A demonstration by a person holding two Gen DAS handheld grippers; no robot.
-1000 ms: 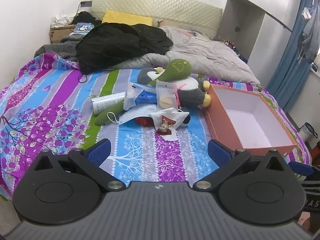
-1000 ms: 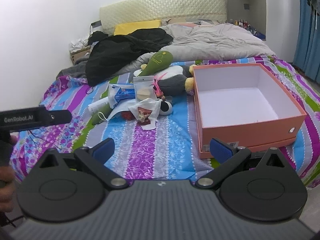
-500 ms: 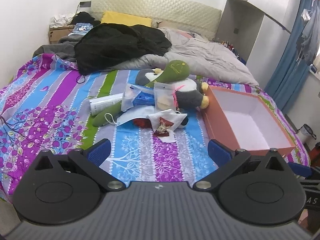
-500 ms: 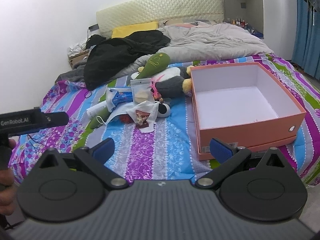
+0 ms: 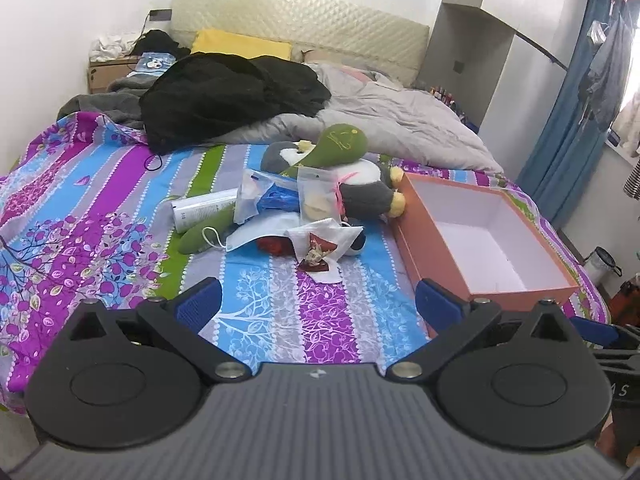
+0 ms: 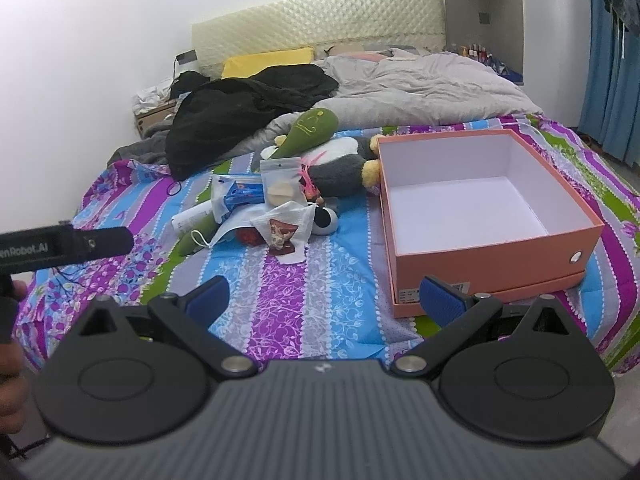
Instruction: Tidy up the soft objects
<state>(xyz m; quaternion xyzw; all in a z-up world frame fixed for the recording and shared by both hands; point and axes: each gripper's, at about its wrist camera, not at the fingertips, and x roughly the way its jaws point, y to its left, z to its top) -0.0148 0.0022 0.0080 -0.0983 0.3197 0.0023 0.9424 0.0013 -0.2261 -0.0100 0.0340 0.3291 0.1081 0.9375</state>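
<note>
Hovering over the near edge of the bed (image 5: 100, 208), left gripper (image 5: 318, 300) spread wide, blue pads apart and holding nothing; right gripper (image 6: 326, 298) likewise spread wide and empty. Landmark taken as the orange box (image 6: 480, 256), standing open on the striped bedspread with its white interior bare. Touching the box's far left corner: a grey and white penguin plush (image 6: 344, 168), lying on its side, yellow foot against the box wall. Resting over the penguin, further from the box: a green plush (image 6: 312, 130) with a yellow stitched face. Just left of the box, heaped together: a clear zip bag (image 6: 280, 186) propped upright, a blue packet in clear wrapping (image 6: 240, 194), a white cloth pouch with a red and brown item on it (image 6: 286, 228), a face mask (image 6: 230, 230) and a white tube (image 6: 190, 216). Well behind the box, toward the headboard: a black garment (image 6: 240, 116) and a grey duvet (image 6: 420, 88). Seen at the right wrist view's left edge, well left of the box: the left device's black handle and part of a hand (image 6: 10, 364).
</note>
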